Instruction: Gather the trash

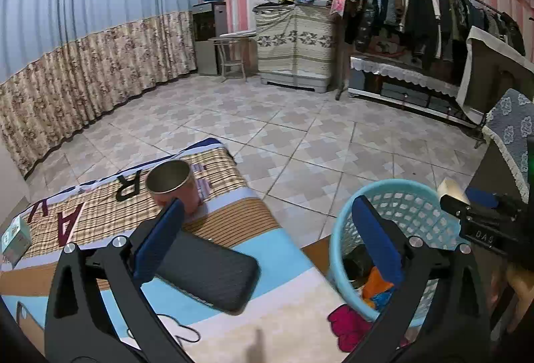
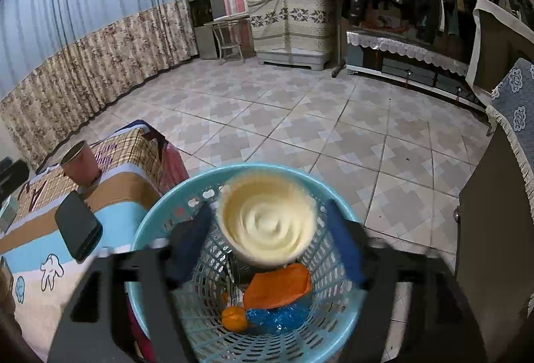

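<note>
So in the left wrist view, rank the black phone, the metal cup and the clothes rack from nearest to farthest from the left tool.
1. Black phone: flat on the bedspread, just ahead of the left tool, partly behind its left finger.
2. Metal cup: upright on the bedspread, beyond the phone.
3. Clothes rack: across the tiled floor, against the far wall, right side.
</note>
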The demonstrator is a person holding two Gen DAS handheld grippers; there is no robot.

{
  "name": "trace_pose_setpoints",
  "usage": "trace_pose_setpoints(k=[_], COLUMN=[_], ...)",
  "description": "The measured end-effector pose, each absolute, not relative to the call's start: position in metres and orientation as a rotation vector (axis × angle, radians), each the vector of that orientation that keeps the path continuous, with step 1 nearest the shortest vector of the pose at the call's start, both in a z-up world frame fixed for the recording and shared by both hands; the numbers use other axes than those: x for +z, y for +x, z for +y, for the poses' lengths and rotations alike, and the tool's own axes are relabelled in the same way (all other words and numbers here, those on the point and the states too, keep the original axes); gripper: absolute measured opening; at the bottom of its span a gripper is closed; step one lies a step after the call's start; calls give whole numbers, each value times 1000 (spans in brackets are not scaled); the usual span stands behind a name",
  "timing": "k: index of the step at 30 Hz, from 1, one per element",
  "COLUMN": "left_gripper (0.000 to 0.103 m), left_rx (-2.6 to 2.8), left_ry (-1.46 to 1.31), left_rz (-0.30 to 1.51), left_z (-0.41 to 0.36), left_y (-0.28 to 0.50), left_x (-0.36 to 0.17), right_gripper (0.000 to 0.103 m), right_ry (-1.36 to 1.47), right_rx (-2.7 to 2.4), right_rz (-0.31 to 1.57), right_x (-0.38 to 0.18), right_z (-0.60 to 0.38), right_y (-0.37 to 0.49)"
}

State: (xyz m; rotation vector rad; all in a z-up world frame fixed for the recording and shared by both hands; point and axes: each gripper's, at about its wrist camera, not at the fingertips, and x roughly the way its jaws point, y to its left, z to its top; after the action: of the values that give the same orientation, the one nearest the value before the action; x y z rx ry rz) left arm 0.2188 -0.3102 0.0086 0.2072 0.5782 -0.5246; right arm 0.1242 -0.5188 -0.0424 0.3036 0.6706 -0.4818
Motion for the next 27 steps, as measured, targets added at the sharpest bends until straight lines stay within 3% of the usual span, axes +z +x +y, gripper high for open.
trace_pose_setpoints(k=[3,11,27], left_gripper=[97,97,98], left_rx=[-504,-461,-388], left_ry=[192,162,120], left_rz=[585,562,537], left_z=[-299,-272,-196], left_y=[220,215,175], left_x=[9,18,24], right_gripper=[90,99,99], right_ry=[320,294,218], right_rx=[-503,-542,-490], right_rz=[658,659,557], right_x=[-38,-28,-6], right_z=[-522,-509,-420], right_y=[125,118,84])
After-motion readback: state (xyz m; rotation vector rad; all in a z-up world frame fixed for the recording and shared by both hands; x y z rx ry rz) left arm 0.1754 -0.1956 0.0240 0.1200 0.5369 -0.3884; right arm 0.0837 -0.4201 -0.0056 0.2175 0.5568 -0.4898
